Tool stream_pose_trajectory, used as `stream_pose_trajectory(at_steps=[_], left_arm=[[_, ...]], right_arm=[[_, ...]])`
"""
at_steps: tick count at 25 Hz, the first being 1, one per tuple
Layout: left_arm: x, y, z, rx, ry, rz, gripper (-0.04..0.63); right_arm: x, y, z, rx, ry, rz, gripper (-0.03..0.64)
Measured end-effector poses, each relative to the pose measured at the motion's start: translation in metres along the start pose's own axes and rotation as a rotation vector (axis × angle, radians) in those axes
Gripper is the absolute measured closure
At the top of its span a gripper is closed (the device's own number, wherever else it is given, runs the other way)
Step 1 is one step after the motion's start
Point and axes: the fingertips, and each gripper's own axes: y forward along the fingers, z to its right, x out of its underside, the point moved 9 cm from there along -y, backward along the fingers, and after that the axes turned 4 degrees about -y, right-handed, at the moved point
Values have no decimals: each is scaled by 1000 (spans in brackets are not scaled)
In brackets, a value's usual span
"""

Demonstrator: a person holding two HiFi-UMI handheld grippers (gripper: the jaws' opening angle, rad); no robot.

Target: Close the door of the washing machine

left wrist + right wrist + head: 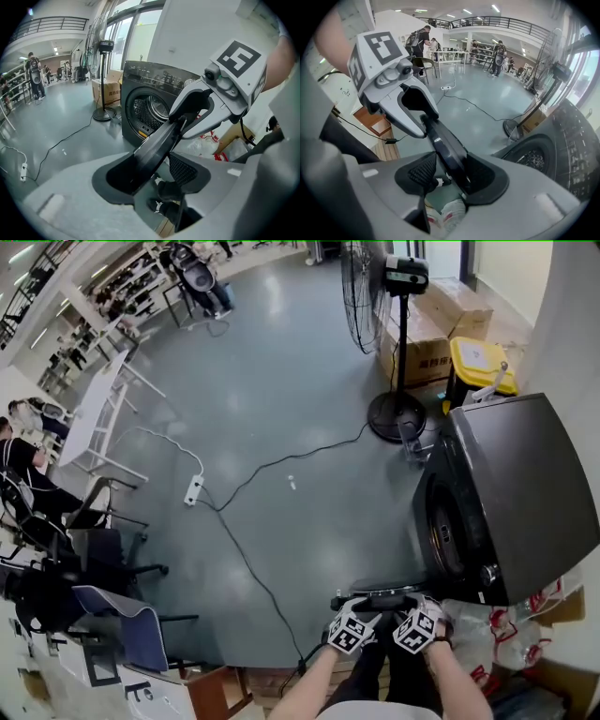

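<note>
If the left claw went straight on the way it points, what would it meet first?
Most likely the washer door: its edge sits between the open jaws of the left claw, so it would bump that before anything beyond.

The washing machine is showing charcoal grey, its door glossy black. The left gripper and right gripper are wearing pale grey shells, black dimpled jaws and black-and-white marker cubes. The floor is gleaming blue-grey; a black cable is meeting a white power strip; a bin is sporting a yellow lid.
</note>
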Motion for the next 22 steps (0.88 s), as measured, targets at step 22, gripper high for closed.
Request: stream_pose_trajectory(at_steps=[22], left_arm=[[-37, 17, -25, -19, 47, -91, 336]], right_arm=[[0, 4, 34, -68, 56, 94, 439]])
